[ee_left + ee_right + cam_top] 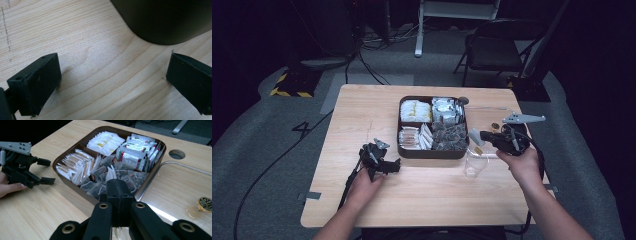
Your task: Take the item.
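The sachet point(474, 136) sits at the tip of my right tongs point(478, 135), just off the near right corner of the tray point(432, 153) and above the clear cup point(475, 165). It is small, pale and tilted. In the right gripper view the two jaws of these tongs point(118, 185) are pressed together, and I cannot make out the sachet between them. From the high view I judge that they pinch it by one edge.

The cup stands upright on the table point(427, 200), just beside the front wall of the tray and directly below the tong tip. It looks empty, though its clear wall makes this hard to confirm.

The tray has four compartments, all filled with packets. The near right compartment holds dark translucent tea bags point(450, 136), and it is the one nearest the sachet.

My left tongs point(396, 165) rest low over the table at the near left corner of the tray. In the left gripper view the jaws point(112, 80) are spread wide with bare wood between them, and the dark tray wall point(162, 20) is just ahead. They grip nothing.

Step in hand, as I judge it: carry the sachet from the tray to the cup. Next move: lower the right tongs until the sachet is inside the rim, then part the jaws. The cup is light and unsupported, so the descent must be centred; contact with the rim could tip it. The left tongs are free to steady it if needed.
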`<state>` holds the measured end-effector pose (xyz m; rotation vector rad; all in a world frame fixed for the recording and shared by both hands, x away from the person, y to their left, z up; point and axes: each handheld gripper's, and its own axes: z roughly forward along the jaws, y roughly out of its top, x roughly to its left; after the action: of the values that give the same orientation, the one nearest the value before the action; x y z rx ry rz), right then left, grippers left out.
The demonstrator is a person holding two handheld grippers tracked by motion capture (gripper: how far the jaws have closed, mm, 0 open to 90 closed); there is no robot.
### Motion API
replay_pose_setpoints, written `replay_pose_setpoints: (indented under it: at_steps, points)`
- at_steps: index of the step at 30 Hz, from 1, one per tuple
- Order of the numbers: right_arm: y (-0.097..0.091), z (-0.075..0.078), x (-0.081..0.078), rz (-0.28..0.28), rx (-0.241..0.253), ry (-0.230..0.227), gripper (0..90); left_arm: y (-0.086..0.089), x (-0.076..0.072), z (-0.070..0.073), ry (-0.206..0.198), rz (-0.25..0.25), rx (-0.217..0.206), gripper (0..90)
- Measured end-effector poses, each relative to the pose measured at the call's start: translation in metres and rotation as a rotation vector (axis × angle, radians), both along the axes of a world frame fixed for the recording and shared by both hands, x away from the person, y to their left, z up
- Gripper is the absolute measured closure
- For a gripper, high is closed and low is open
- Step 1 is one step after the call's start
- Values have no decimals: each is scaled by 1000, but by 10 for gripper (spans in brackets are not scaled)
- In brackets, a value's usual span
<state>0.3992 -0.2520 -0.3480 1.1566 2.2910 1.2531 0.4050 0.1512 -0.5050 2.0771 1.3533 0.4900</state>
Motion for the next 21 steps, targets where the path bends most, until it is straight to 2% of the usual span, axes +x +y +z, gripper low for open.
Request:
replay_pose_setpoints:
  at_steps: [10,21]
  points:
    - [-2,-24,-9,2,6,41,900,0,0,0,0,0,0,1]
    - [-5,-37,-15,2,20,59,900,0,0,0,0,0,0,0]
